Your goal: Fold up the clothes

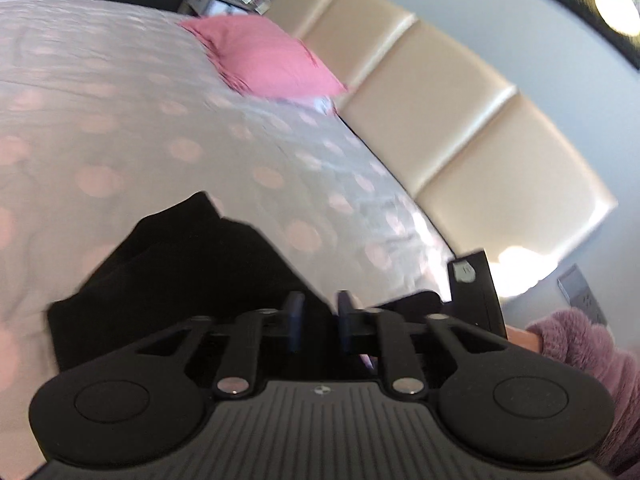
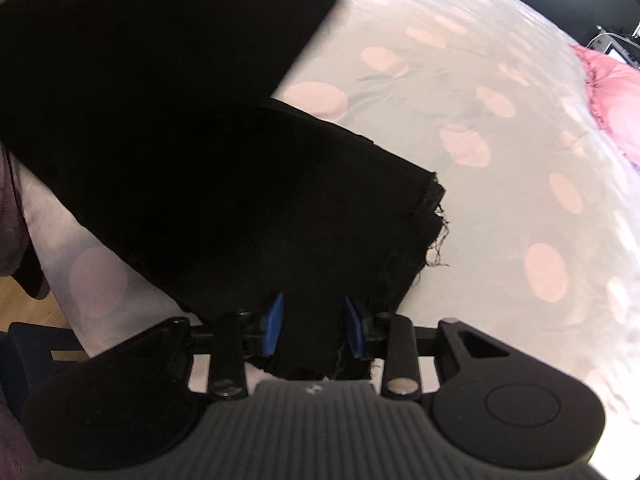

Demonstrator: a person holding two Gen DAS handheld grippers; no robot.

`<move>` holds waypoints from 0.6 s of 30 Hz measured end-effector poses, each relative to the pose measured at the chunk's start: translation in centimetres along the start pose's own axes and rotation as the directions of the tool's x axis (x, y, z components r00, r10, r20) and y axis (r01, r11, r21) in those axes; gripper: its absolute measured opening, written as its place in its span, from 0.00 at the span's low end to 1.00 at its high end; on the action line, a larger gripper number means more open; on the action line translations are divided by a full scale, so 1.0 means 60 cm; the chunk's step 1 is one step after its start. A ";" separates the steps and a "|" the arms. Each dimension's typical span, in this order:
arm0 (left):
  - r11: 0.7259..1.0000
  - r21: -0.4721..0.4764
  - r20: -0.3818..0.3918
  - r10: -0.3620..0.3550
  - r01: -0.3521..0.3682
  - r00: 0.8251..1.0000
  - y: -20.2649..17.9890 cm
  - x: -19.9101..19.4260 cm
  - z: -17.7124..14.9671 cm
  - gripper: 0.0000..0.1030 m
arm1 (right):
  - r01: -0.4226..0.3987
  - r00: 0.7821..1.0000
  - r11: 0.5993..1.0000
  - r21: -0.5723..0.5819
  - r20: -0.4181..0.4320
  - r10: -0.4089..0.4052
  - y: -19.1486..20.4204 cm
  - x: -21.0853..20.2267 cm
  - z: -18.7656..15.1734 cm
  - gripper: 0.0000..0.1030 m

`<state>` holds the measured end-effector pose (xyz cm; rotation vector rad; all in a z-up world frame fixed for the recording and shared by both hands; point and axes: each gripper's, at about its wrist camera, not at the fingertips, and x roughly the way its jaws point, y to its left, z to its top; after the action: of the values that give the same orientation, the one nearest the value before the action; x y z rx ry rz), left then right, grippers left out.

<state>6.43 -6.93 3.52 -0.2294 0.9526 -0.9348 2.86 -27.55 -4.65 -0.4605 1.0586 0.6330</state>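
Right wrist view shows the right claw (image 2: 314, 326) over the near end of a black garment (image 2: 224, 184) that lies on a bed (image 2: 520, 160) covered by a pale sheet with pink dots. Its 2 blue pads (image 2: 275, 324) stand apart with the black cloth lying between them, and neither pad presses on the fabric, so this claw is open. The garment's frayed hem (image 2: 434, 220), with loose threads, sits to the right of the garment's middle, and a second broad flap of the same black cloth rises toward the upper left corner, blurred. A pink pillow (image 2: 612, 96) lies far right of the garment, at the bed's edge. Left wrist view shows the left claw (image 1: 320, 320) above the bed with the garment (image 1: 180, 264) spread below and left of it; the picture is blurred, and a gap shows between the 2 dark pads, which hold nothing, so it too is open. Beyond the garment the pink pillow (image 1: 264, 56) rests against a cream padded headboard (image 1: 460, 120). A fuzzy mauve sleeve (image 1: 592, 364) shows right of the garment.
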 end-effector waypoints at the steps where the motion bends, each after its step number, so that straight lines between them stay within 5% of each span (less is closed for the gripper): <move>1: 1.000 -0.004 -0.037 -0.004 0.004 0.999 -0.002 0.034 -0.002 0.00 | -0.011 1.000 1.000 0.008 0.005 0.011 -0.003 0.004 -0.002 0.35; 6: 0.999 -0.041 -0.097 -0.016 0.012 0.995 0.029 0.126 -0.035 0.00 | -0.029 0.999 0.999 0.017 0.035 0.028 -0.005 0.012 -0.014 0.35; 14: 0.998 -0.046 -0.018 -0.037 0.036 0.999 0.027 0.097 -0.041 0.01 | -0.016 0.997 1.000 0.020 0.076 0.014 0.002 0.003 -0.035 0.37; 18: 1.000 -0.005 0.021 -0.024 0.025 0.999 0.006 0.070 -0.043 0.18 | 0.006 0.997 1.000 0.019 0.076 -0.007 0.010 0.002 -0.039 0.37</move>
<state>5.62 -9.38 -0.66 -0.2552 0.9349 -0.9508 0.98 -28.58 -5.81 -0.4199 0.9895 0.6296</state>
